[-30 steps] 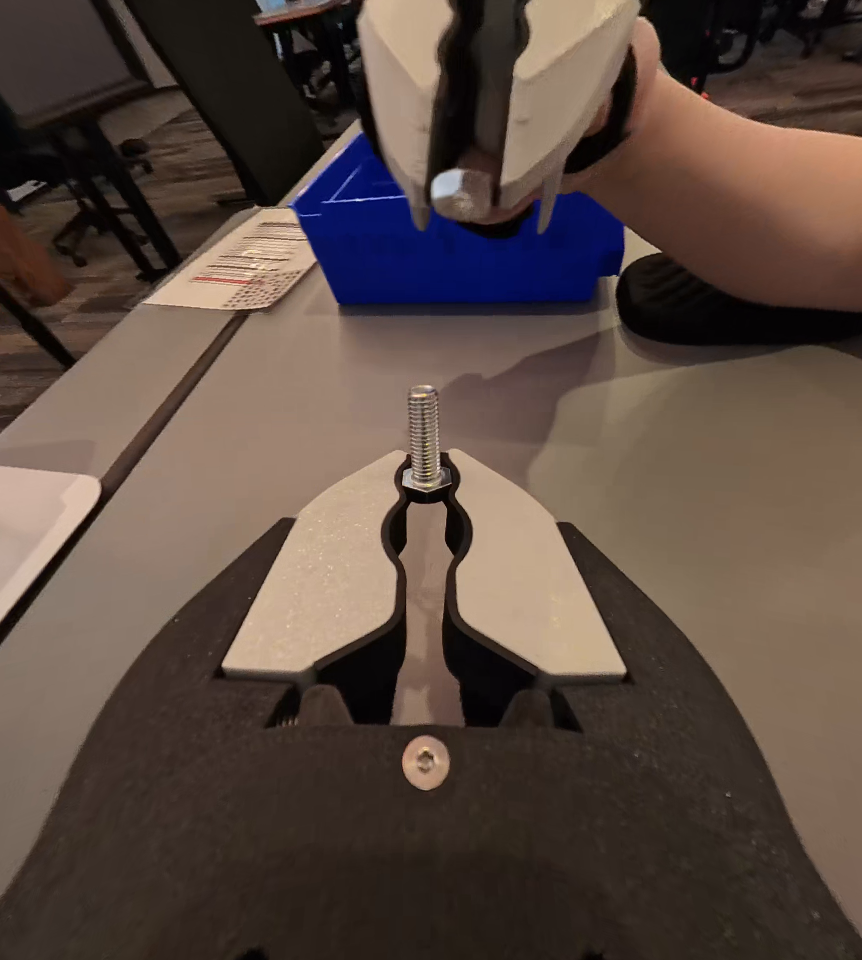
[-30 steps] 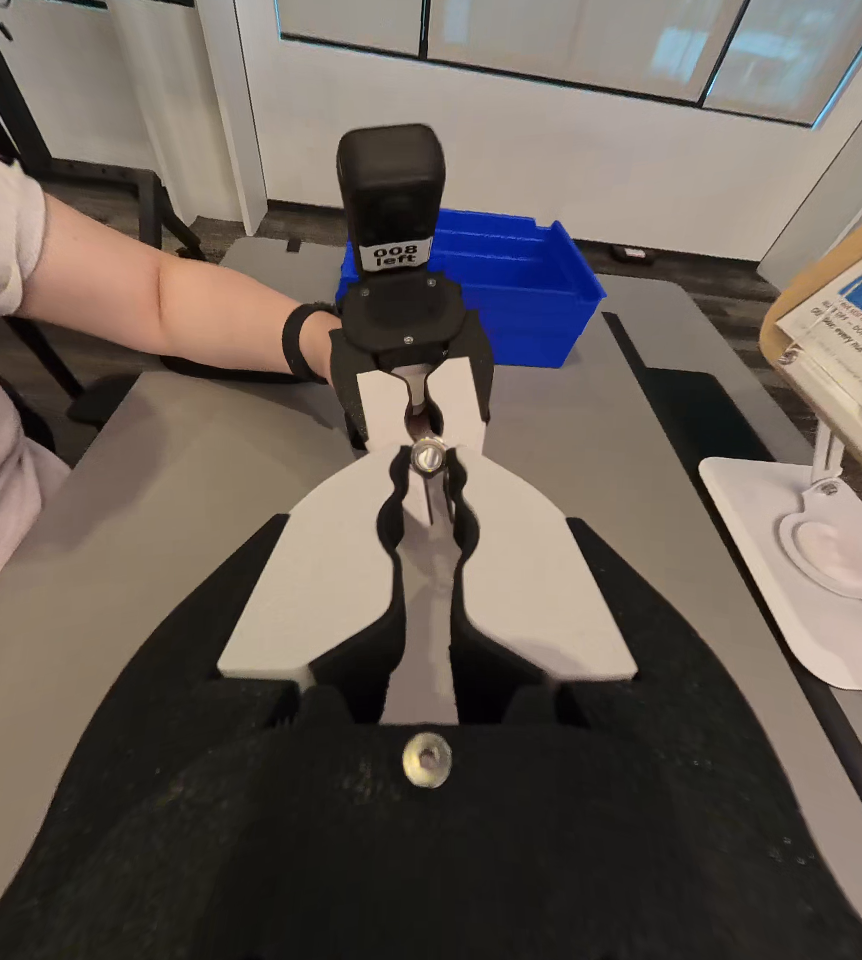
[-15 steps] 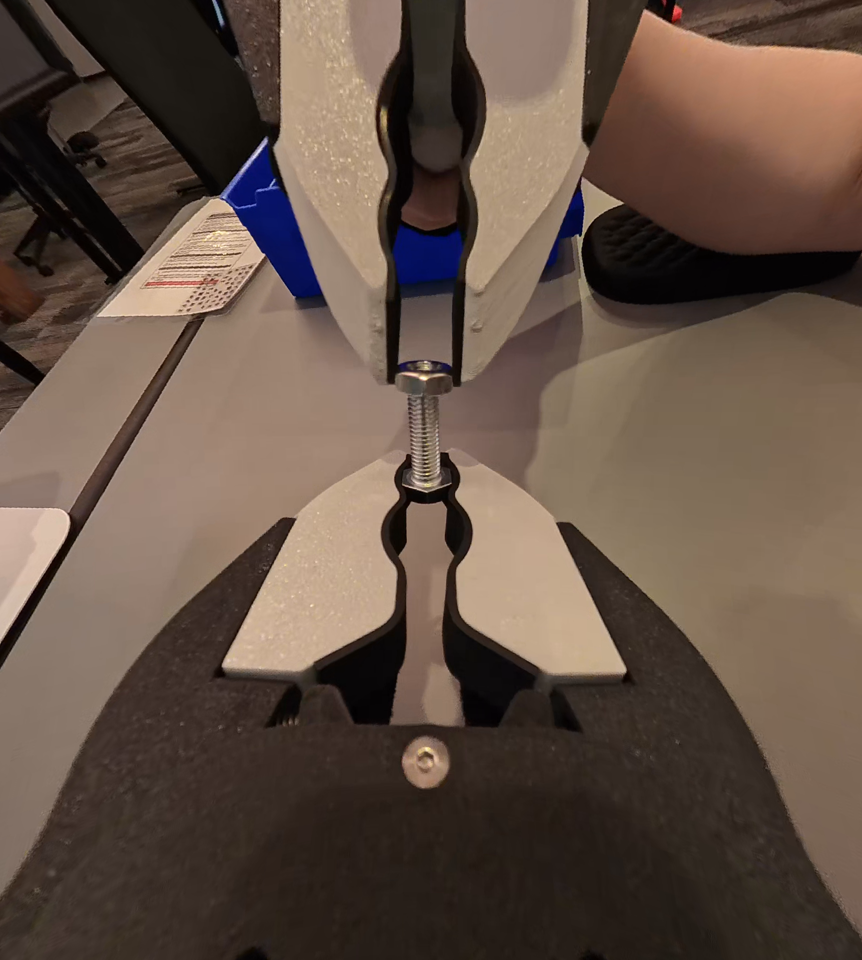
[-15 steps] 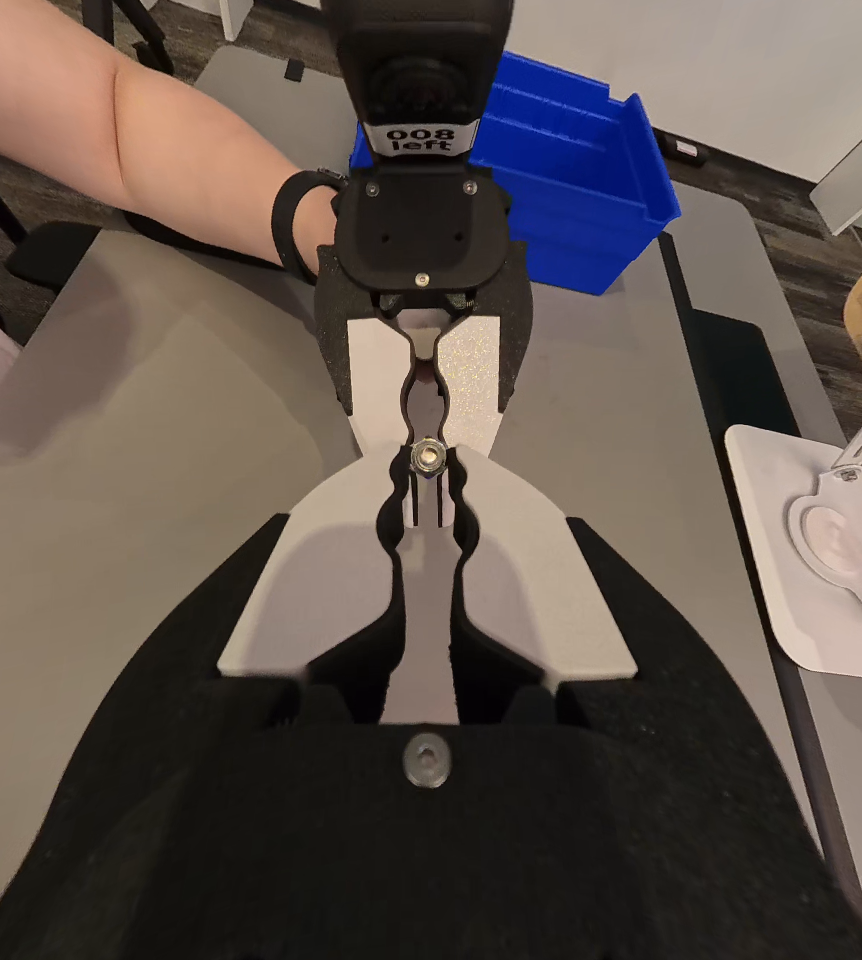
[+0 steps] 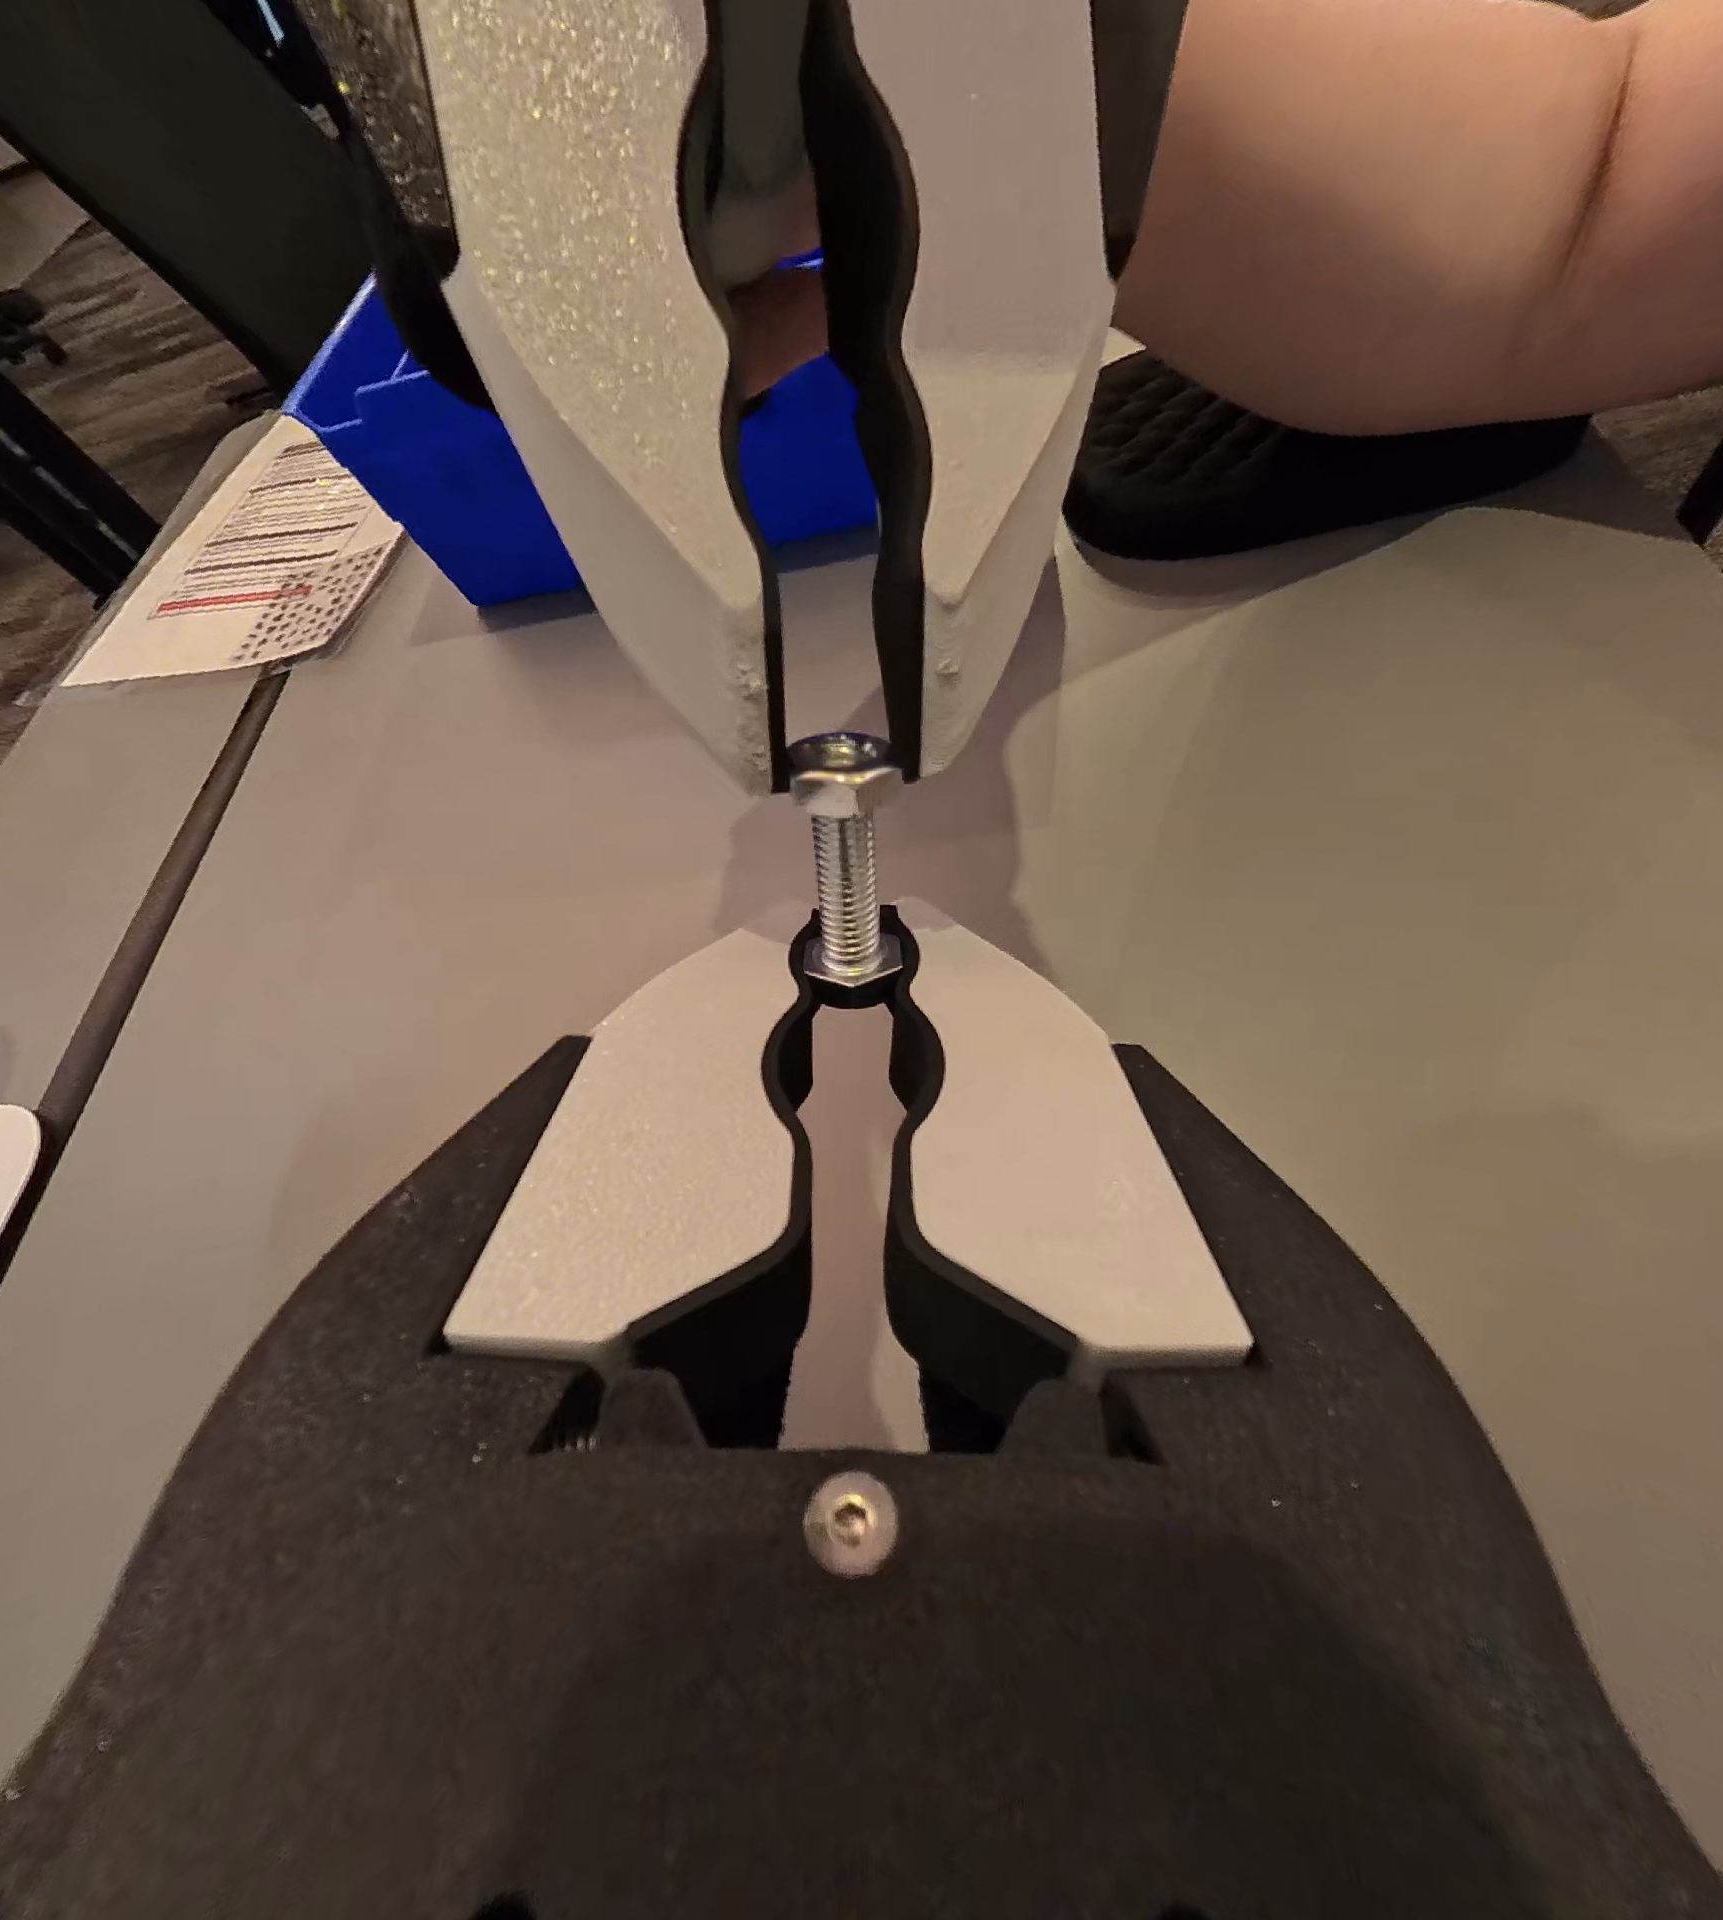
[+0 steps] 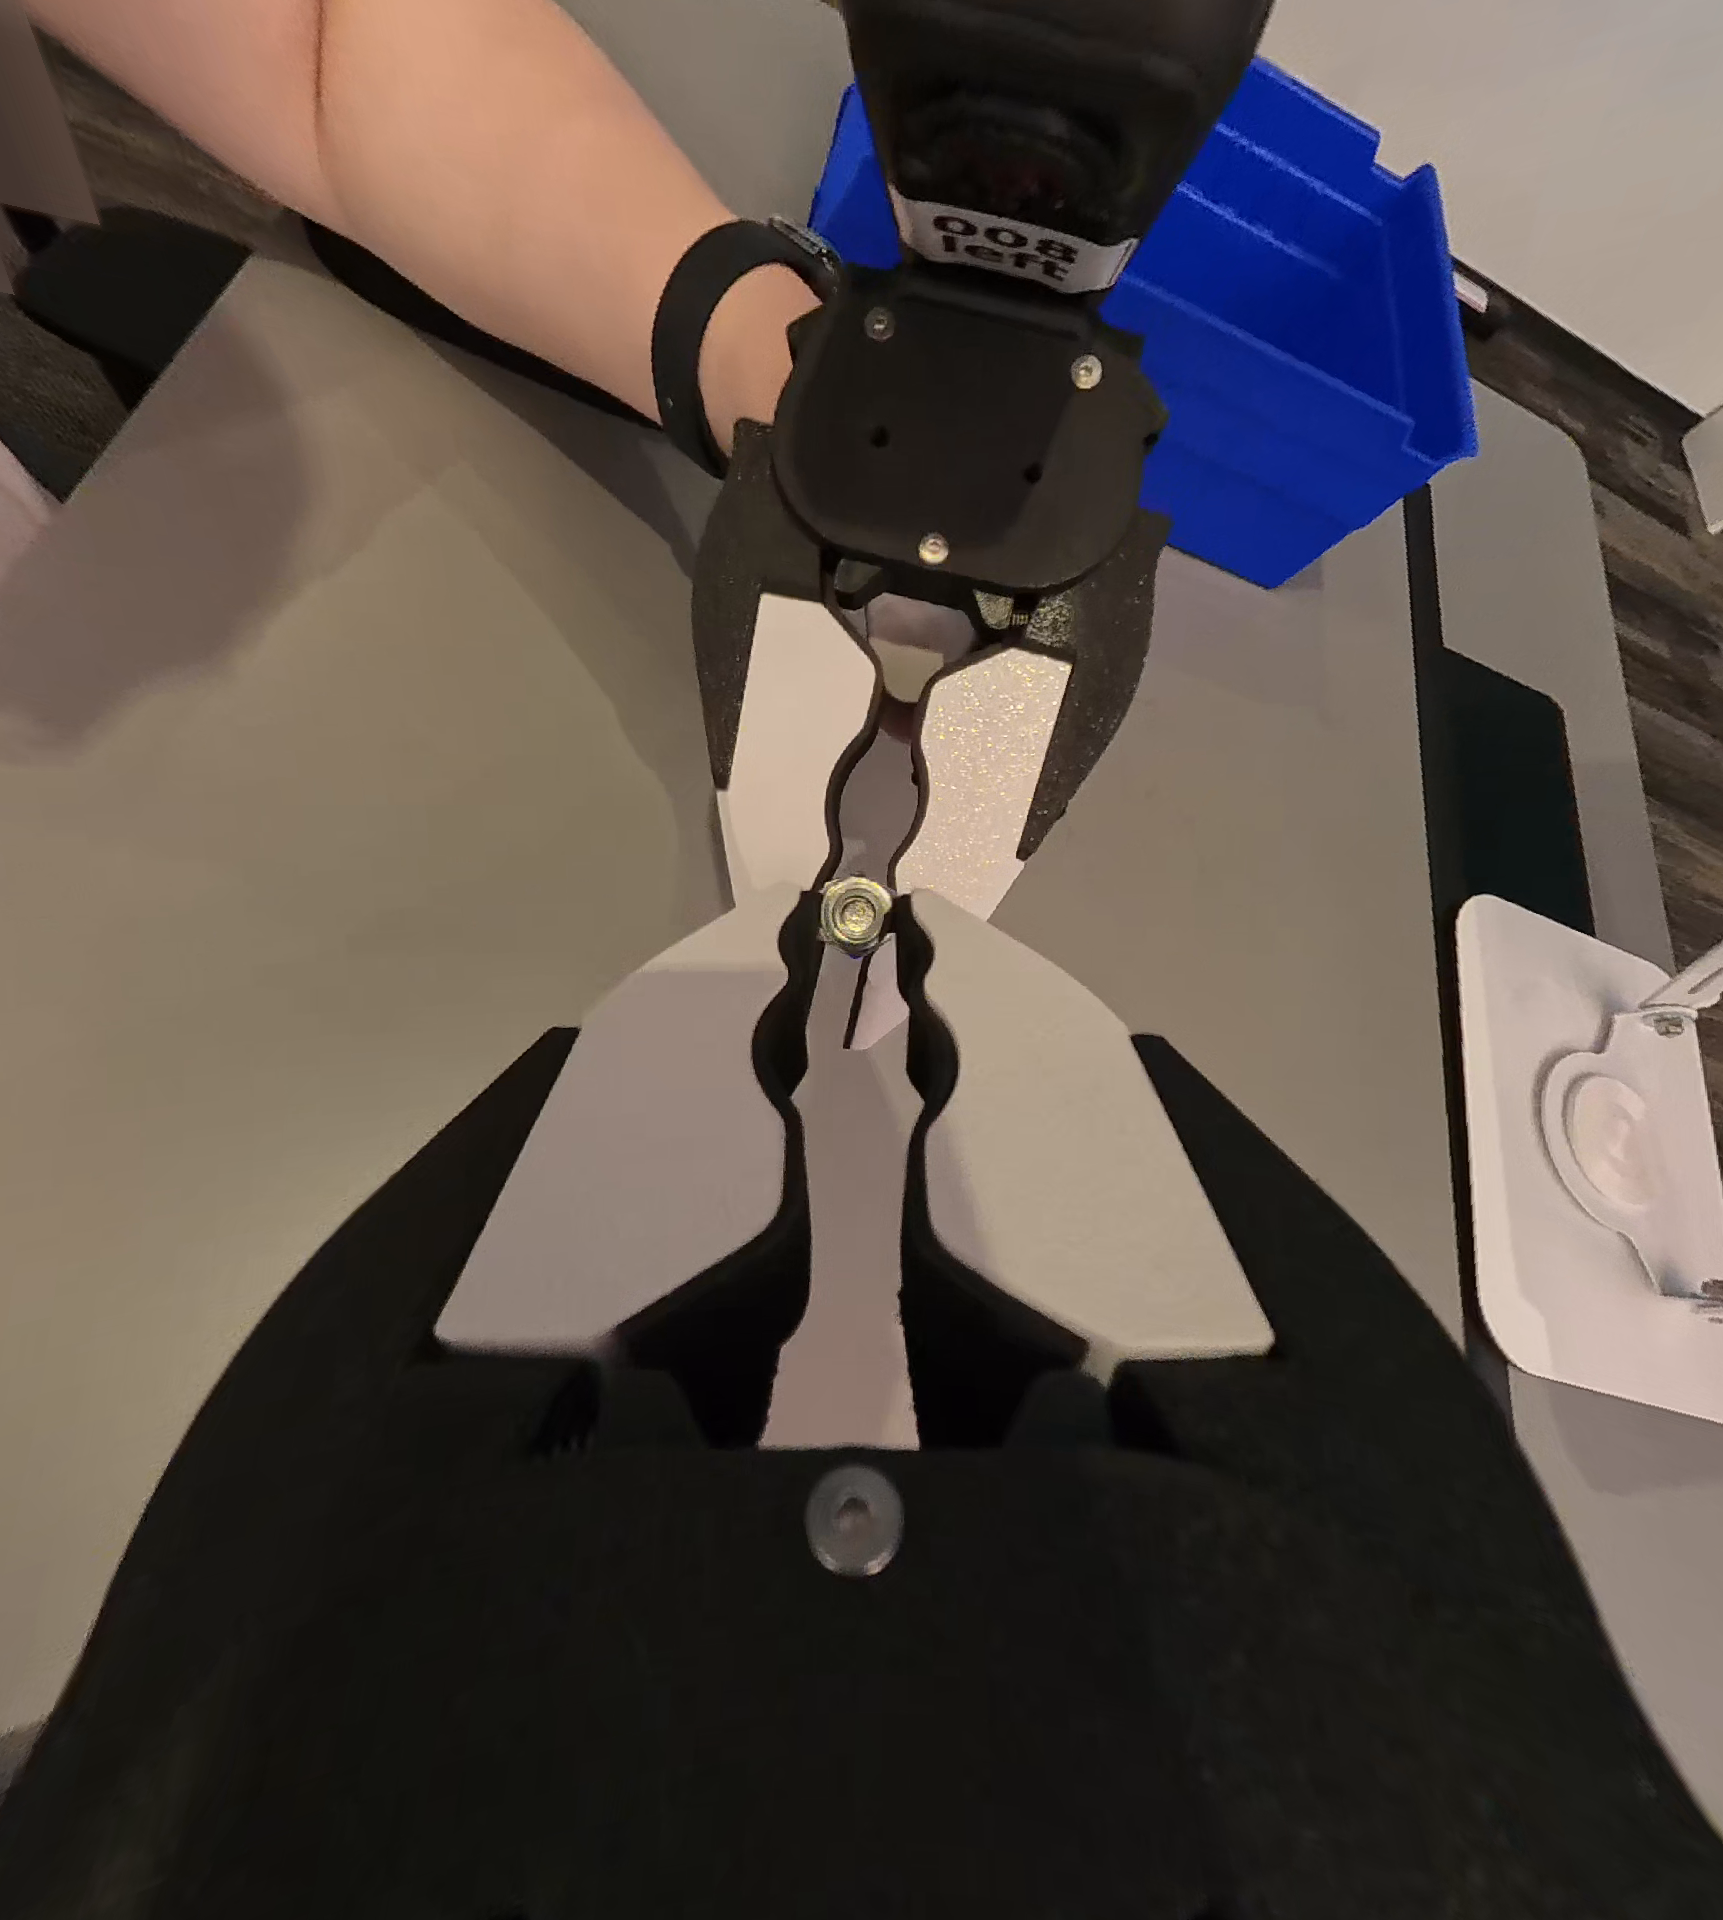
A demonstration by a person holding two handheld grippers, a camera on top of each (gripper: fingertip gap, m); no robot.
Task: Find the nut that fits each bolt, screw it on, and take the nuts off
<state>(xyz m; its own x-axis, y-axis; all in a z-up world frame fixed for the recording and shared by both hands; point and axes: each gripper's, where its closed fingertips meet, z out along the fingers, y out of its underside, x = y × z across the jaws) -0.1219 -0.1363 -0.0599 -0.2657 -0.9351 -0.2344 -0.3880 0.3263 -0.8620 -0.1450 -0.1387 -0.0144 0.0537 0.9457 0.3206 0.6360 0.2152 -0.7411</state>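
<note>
In my left wrist view, my left gripper [image 5: 844, 961] is clamped on the bolt [image 5: 842, 888] at its head, shaft upright. My right gripper [image 5: 844, 769] comes down from above, pinching the nut [image 5: 841, 777] on the bolt's tip. Behind stands a blue bin [image 5: 483, 488]; its inside is hidden. The grey table [image 5: 1356, 935] lies bare to the right, with its edge and a paper [image 5: 254, 582] to the left. In my right wrist view, the nut [image 6: 855, 916] sits between my fingertips; the bin [image 6: 1283, 343] is beyond, and a white stand [image 6: 1605, 1164] is near the right edge.
</note>
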